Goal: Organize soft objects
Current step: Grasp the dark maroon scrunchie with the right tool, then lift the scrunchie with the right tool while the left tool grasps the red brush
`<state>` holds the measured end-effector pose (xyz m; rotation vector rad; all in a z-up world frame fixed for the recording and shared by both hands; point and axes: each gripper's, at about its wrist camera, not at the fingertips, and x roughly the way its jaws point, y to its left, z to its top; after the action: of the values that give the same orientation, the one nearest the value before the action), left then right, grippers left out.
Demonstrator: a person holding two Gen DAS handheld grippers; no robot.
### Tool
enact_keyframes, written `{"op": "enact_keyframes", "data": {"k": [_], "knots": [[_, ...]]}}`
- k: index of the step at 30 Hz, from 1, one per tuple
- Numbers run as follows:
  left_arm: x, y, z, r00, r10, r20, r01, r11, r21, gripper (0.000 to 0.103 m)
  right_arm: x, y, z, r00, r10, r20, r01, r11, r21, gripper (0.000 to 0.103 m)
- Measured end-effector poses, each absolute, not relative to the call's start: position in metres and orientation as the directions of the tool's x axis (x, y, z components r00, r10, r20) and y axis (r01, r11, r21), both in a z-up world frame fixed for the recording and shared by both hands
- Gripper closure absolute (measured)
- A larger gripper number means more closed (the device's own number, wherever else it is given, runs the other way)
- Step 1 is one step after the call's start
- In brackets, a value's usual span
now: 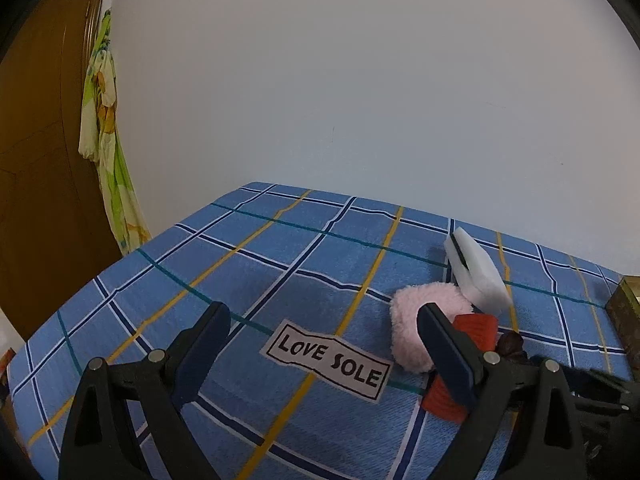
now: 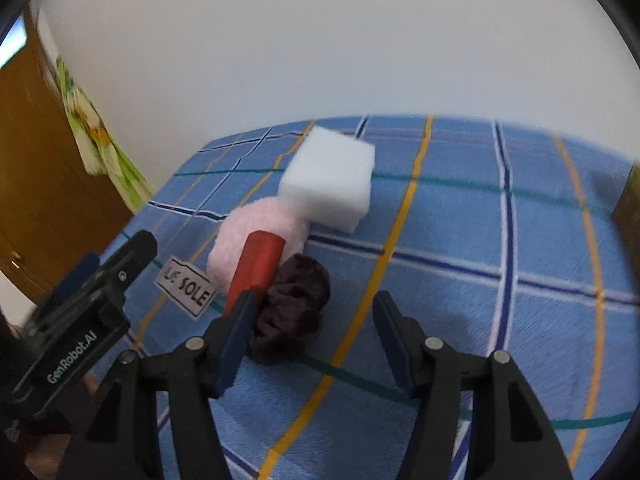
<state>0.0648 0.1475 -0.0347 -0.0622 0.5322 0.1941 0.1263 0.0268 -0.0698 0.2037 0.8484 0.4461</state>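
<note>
A blue plaid cloth point(image 1: 280, 264) is covering the surface in front of a pale wall point(image 1: 360, 80), with a "LOVE SOLE" label point(image 1: 328, 358) sewn near its middle. Just right of the label, four soft things are sitting bunched together: a pink fluffy puff point(image 2: 256, 232), a red roll point(image 2: 258, 266) leaning on it, a dark scrunchie point(image 2: 296, 304) nearer, and a white foam block point(image 2: 328, 180) at the far side. The left gripper point(image 1: 324, 344) is hovering with jaws wide apart, empty. The right gripper point(image 2: 312, 340) is standing partly open, nothing pressed between its pads.
</note>
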Motion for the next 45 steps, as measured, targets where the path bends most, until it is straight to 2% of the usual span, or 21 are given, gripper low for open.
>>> {"op": "enact_keyframes", "data": {"k": [2, 3, 4, 9, 12, 17, 19, 22, 25, 30, 34, 45], "knots": [[0.066, 0.148, -0.036, 0.841, 0.165, -0.515, -0.200, 0.980, -0.012, 0.007, 0.127, 0.019, -0.072, 0.550, 0.493, -0.674, -0.306, 0.870, 0.386, 0.052], [0.066, 0.148, -0.036, 0.839, 0.164, -0.518, -0.200, 0.980, -0.014, 0.007, 0.126, 0.019, -0.072, 0.540, 0.493, -0.682, -0.315, 0.870, 0.379, 0.068], [0.066, 0.148, -0.037, 0.838, 0.164, -0.520, -0.202, 0.979, -0.016, 0.007, 0.124, 0.020, -0.073, 0.537, 0.489, -0.688, -0.324, 0.872, 0.367, 0.071], [0.068, 0.148, -0.037, 0.833, 0.168, -0.528, -0.207, 0.978, -0.016, 0.007, 0.119, 0.026, -0.068, 0.569, 0.453, -0.687, -0.327, 0.891, 0.316, 0.073], [0.069, 0.146, -0.038, 0.831, 0.164, -0.531, -0.202, 0.979, -0.014, 0.007, 0.124, 0.029, -0.066, 0.575, 0.457, -0.679, -0.329, 0.889, 0.319, 0.070], [0.068, 0.144, -0.037, 0.831, 0.163, -0.531, -0.194, 0.981, -0.003, 0.007, 0.128, 0.042, -0.068, 0.557, 0.431, -0.710, -0.352, 0.897, 0.269, 0.069], [0.068, 0.145, -0.037, 0.833, 0.152, -0.532, -0.188, 0.982, -0.014, 0.007, 0.127, 0.042, -0.068, 0.552, 0.430, -0.715, -0.367, 0.895, 0.256, 0.072], [0.064, 0.144, -0.036, 0.850, 0.102, -0.516, -0.149, 0.988, -0.050, 0.007, 0.120, 0.040, -0.063, 0.574, 0.394, -0.718, -0.385, 0.904, 0.188, 0.079], [0.060, 0.134, -0.034, 0.866, 0.026, -0.499, -0.067, 0.996, -0.065, 0.007, 0.106, 0.033, -0.056, 0.633, 0.323, -0.704, -0.358, 0.928, 0.103, 0.079], [0.053, 0.102, -0.032, 0.871, -0.086, -0.485, 0.103, 0.995, 0.009, 0.007, 0.086, -0.006, -0.041, 0.707, 0.281, -0.649, -0.300, 0.950, 0.085, 0.079], [0.056, 0.082, -0.036, 0.819, -0.206, -0.535, 0.251, 0.968, 0.011, 0.007, 0.075, -0.042, -0.040, 0.719, 0.274, -0.639, -0.251, 0.959, 0.128, 0.079], [0.074, 0.055, -0.056, 0.721, -0.163, -0.673, 0.297, 0.951, 0.089, 0.007, 0.065, -0.058, -0.040, 0.715, 0.282, -0.639, -0.231, 0.959, 0.164, 0.079]]}}
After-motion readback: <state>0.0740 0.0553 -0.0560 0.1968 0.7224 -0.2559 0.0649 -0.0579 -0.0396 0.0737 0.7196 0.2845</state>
